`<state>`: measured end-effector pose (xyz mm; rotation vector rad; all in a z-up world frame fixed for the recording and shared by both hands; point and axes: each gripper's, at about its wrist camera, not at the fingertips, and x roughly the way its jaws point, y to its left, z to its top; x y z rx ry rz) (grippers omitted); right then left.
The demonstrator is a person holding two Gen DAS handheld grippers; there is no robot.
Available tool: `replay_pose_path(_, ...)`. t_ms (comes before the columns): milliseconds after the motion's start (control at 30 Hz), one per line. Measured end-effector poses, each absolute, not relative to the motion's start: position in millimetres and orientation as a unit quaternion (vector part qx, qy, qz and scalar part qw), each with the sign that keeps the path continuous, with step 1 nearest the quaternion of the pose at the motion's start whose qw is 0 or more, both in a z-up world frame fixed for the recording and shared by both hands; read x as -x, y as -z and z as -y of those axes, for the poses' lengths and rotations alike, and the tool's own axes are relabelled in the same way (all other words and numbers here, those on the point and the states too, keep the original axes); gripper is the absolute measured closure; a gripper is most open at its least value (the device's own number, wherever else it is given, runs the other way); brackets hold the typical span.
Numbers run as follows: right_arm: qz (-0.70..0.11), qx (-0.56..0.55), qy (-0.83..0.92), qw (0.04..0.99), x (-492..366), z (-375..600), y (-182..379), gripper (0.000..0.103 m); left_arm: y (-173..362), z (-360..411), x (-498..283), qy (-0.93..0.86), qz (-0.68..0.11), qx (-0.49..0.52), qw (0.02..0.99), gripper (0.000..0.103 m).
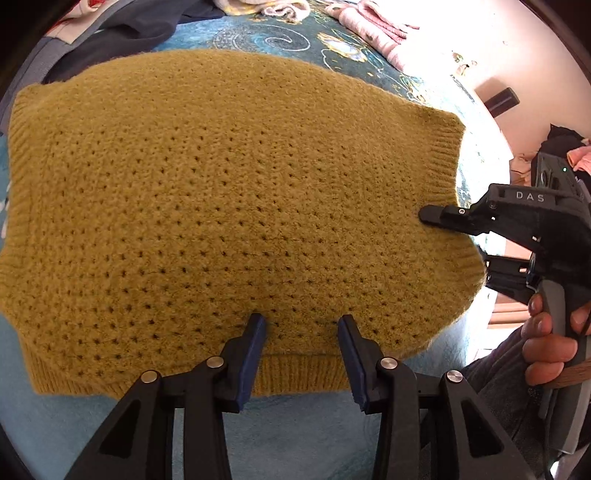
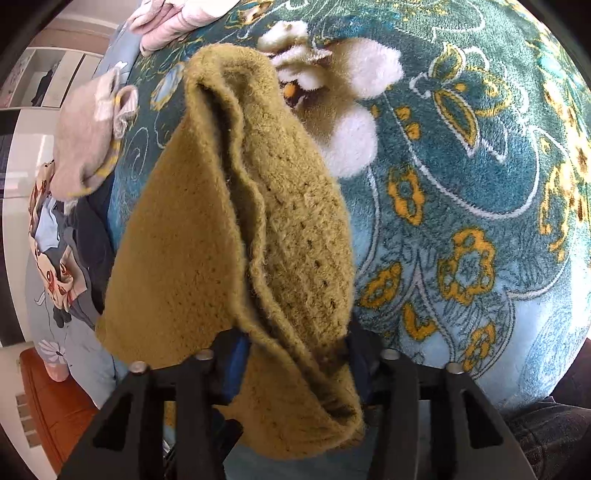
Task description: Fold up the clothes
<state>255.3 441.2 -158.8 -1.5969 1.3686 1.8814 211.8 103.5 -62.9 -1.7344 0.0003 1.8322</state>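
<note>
**Mustard knit held at one edge on a floral blanket**

Mustard-yellow wool, fuzzy and thick, with small regular holes in the knit, makes the sweater (image 1: 229, 206) that lies flat on a plush blanket (image 2: 480, 184). The blanket is teal and light blue, with yellow flowers, thin white curling lines and one big white fluffy flower. The sweater has ribbed borders on its left side, on its near edge and on its right side.

The left tongs (image 1: 302, 347) are spread apart, with blue pads (image 1: 255, 354) on black arms. They hover over the near ribbed border of the sweater and they pinch nothing.

The right tongs (image 2: 295, 365) are pressed on the right edge of the sweater. In the right wrist view the fabric stands up between the two arms as several soft layers with rounded folds, and it hides the tips. In the left wrist view one black finger lies on top of the knit, and the right hand (image 1: 550, 339) holds the grey handle of the tool.

Pink garments (image 1: 373, 26) and dark clothes (image 1: 122, 33) lie at the far side of the blanket, apart from the sweater.
</note>
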Motion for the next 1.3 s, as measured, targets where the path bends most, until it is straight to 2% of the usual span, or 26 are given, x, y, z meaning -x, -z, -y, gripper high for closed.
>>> replay_pose_path(100, -0.458, 0.553, -0.678, 0.156, -250.6, -434.6, 146.3, 0.078, 48.9, -65.8, -208.0, -0.688, 0.040, 0.662, 0.294, 0.058)
replay_pose_path(267, -0.355, 0.557, -0.738, 0.135, -220.3, -396.2, 103.9, 0.080, 20.9, 9.1, -191.1, -0.705, 0.095, 0.652, 0.261, 0.058)
replay_pose_path(467, -0.253, 0.545, -0.798, 0.045, -164.4, -322.1, 49.8, 0.081, -4.5, 119.4, -173.1, -0.749, 0.154, 0.617, 0.186, 0.058)
replay_pose_path(533, -0.231, 0.537, -0.811, 0.004, -153.1, -291.8, 35.4, 0.081, 3.7, 143.3, -171.4, -0.760, 0.179, 0.606, 0.156, 0.058)
replay_pose_path(667, -0.199, 0.550, -0.808, -0.062, -130.0, -230.8, 39.3, 0.081, 7.6, 189.1, -170.4, -0.773, 0.209, 0.592, 0.094, 0.058)
replay_pose_path(800, -0.165, 0.581, -0.790, -0.107, -111.5, -168.6, 60.1, 0.081, 32.4, 174.5, -158.3, -0.771, 0.239, 0.587, 0.062, 0.058)
replay_pose_path(933, -0.154, 0.612, -0.769, -0.099, -106.4, -143.9, 90.2, 0.080, 44.9, 159.2, -148.6, -0.773, 0.245, 0.583, 0.051, 0.058)
replay_pose_path(1033, -0.154, 0.615, -0.766, -0.104, -106.3, -136.3, 95.5, 0.073, 53.6, 145.4, -138.1, -0.772, 0.247, 0.583, 0.054, 0.058)
replay_pose_path(1133, -0.187, 0.609, -0.754, -0.159, -108.7, -134.0, 93.3, 0.068, 55.2, 129.5, -122.0, -0.775, 0.253, 0.575, 0.064, 0.058)
replay_pose_path(1167, -0.198, 0.602, -0.757, -0.162, -112.8, -141.0, 90.6, 0.062, 55.8, 123.1, -115.6, -0.777, 0.255, 0.571, 0.068, 0.058)
replay_pose_path(1233, -0.220, 0.585, -0.763, -0.163, -121.9, -157.3, 84.7, 0.059, 56.9, 107.5, -99.9, -0.783, 0.246, 0.565, 0.083, 0.057)
replay_pose_path(1300, -0.249, 0.567, -0.770, -0.153, -130.5, -179.2, 79.9, 0.059, 53.1, 95.6, -88.7, -0.787, 0.230, 0.563, 0.100, 0.050)
